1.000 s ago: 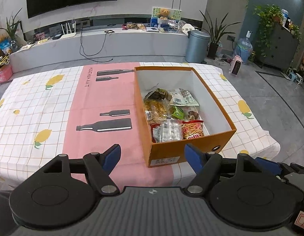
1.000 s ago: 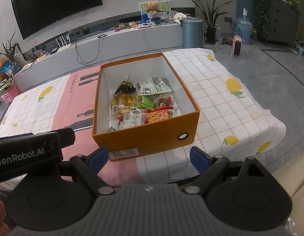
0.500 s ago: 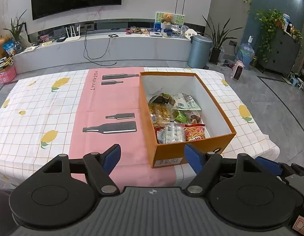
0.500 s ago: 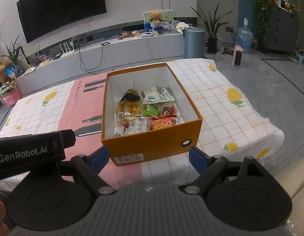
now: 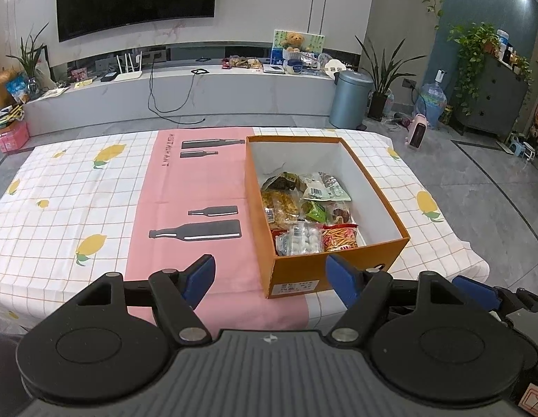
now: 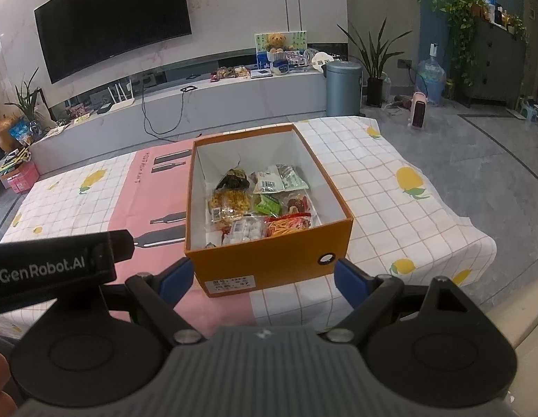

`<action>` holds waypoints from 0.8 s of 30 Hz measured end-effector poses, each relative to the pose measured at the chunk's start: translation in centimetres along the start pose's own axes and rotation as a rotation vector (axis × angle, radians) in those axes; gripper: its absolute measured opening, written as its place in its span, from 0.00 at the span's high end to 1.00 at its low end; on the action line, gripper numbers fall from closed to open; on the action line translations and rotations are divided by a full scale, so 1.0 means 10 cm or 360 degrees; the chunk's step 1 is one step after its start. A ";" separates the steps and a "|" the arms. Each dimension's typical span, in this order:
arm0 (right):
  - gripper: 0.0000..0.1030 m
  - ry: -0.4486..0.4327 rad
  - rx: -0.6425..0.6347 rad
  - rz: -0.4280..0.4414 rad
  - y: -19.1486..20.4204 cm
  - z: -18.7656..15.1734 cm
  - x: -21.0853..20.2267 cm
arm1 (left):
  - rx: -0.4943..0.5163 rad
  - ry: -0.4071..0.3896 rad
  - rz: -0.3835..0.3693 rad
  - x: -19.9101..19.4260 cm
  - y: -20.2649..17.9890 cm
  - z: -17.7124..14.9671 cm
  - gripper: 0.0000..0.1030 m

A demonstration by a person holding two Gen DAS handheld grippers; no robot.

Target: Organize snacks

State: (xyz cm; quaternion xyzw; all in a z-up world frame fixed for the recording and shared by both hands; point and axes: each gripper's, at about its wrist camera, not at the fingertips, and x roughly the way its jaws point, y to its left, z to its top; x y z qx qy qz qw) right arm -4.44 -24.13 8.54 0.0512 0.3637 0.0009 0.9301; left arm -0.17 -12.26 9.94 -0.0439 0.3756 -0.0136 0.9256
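Both claws hang back at the near edge of the desk point(image 5: 77, 187), the left claw point(image 5: 270, 276) spread wide and holding nothing, the right claw point(image 6: 263, 278) just as wide and just as bare. Straight ahead of the right claw, and ahead and slightly right of the left one, sits the orange box point(image 5: 338, 271) on the lemon-print cloth. The snack packets point(image 6: 262, 208) lie inside it (bunched toward the nearer end).
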 end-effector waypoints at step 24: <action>0.17 -0.0004 -0.0010 -0.0002 -0.02 -0.04 -0.05 | 0.0008 -0.0002 0.0015 -0.04 -0.04 -0.06 0.21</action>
